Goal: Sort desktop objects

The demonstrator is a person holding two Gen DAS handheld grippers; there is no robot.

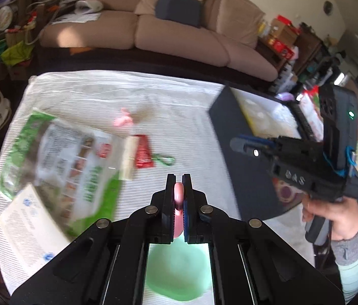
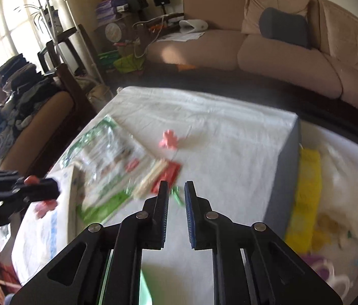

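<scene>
pinching a small pink object (image 1: 178,198) between nearly closed jaws, the left gripper (image 1: 178,178) hangs above the white-covered table (image 1: 179,106), with a pale green dish (image 1: 176,274) blurred just below its frame. the right gripper (image 2: 176,185) is released, jaws apart with nothing between them, held over the same cloth near the dark grey box (image 2: 284,167) at the table's right side. loose things wait on the cloth: a green-and-white printed bag (image 1: 59,157), a red packet (image 1: 143,152) with a cream stick (image 1: 129,157) beside it, a green loop (image 1: 165,158), and a pink piece (image 1: 123,120) further back.

the main risk, i judge, is the pink object slipping: it looks smooth and rounded, and only a narrow part sits between the pads, so a quick swing toward the box could shake it loose onto the cloth or the floor. both views are smeared by motion, which suggests speed. the two grippers are also near each other over the box's edge, so a careless crossing could knock them together.
</scene>
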